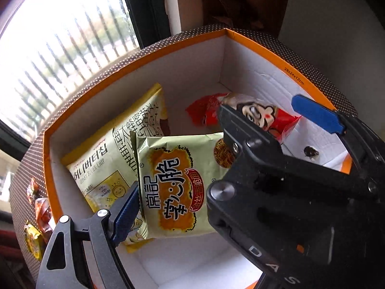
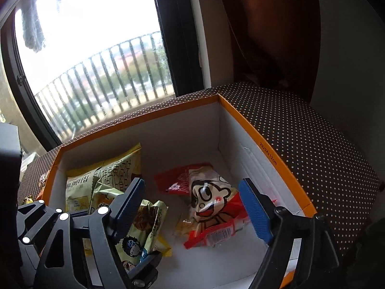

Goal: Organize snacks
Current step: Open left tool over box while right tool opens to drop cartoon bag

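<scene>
Your snacks lie in the open box point(image 2: 269, 142), white inside, orange along the rim, dotted brown outside. You have three packets on its floor. One yellow honey butter chip bag point(image 1: 103, 159) leans along the left wall toward the far left corner. One pale green noodle packet point(image 1: 178, 185) lies over that bag's near end, toward the box's near edge. One red cartoon-face packet point(image 2: 211, 207) lies by the right wall.

Your left gripper point(image 1: 223, 159) hangs over the box with its jaws wide apart; the green packet lies below them, and the pads press on nothing. Your right gripper point(image 2: 195, 207) also stands wide open, the red packet loose on the floor between its blue pads.

Outside the left wall you can see at least three small wrapped sweets point(image 1: 36, 216).
</scene>
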### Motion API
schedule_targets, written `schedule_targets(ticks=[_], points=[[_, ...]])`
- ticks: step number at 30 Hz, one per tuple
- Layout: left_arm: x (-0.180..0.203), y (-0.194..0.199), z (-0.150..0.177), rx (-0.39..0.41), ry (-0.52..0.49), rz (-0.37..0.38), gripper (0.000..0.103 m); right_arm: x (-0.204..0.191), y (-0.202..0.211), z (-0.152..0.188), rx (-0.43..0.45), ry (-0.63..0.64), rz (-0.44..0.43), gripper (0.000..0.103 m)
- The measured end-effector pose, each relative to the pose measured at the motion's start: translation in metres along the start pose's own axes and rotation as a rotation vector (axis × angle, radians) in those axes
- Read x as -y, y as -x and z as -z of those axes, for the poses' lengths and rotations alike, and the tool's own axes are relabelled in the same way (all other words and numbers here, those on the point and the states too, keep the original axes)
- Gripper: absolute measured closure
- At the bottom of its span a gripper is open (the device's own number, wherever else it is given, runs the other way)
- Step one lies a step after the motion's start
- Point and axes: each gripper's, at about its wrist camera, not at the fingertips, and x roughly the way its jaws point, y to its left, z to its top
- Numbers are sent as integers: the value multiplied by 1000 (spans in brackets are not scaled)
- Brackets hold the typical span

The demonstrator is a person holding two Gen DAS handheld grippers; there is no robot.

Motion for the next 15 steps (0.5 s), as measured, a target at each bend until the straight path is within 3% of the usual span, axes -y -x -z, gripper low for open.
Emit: schedule_targets(ticks=[5, 10, 15], points=[[6, 6, 7, 36, 31, -46, 17, 0, 1, 6, -33, -17, 11, 19], [17, 28, 23, 162, 20, -205, 13, -3, 9, 10, -13, 0, 15, 18], [21, 43, 33, 188, 6, -184, 12, -2, 22, 15, 5, -4, -9, 15]])
